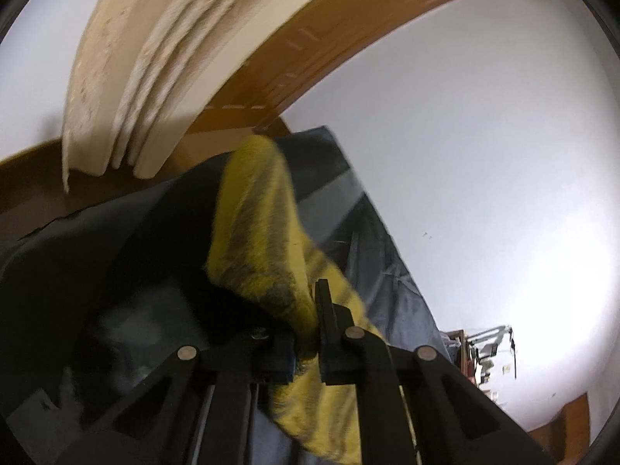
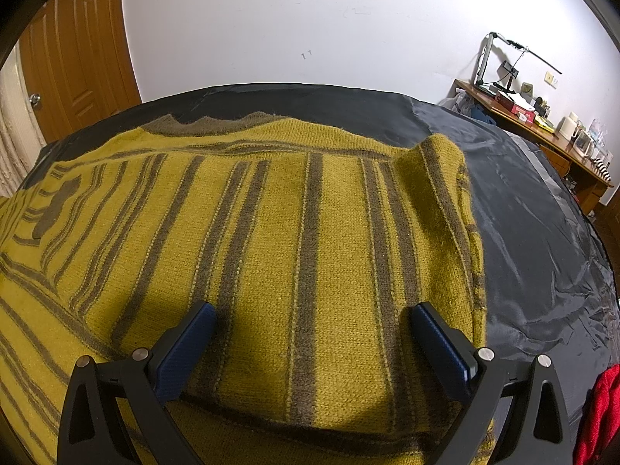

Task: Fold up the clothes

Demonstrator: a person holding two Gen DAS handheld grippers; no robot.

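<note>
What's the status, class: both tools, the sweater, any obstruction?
Left tool shut on yellow striped sweater, a fold pinched. Right tool open above the sweater. Red garment off to the side, nothing blocking.

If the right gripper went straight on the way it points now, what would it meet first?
Most likely the yellow striped sweater: the right gripper stands open just above the knit, angled down at it. Depth is hard to judge; the pads may already touch.

mustard sweater (image 2: pixel 271 240) brown-striped, dark grey sheet (image 2: pixel 542 232)

A home bedroom is showing: a wooden door (image 2: pixel 73 62), a cluttered desk (image 2: pixel 542 124), a dark-sheeted bed (image 2: pixel 542 255).
</note>
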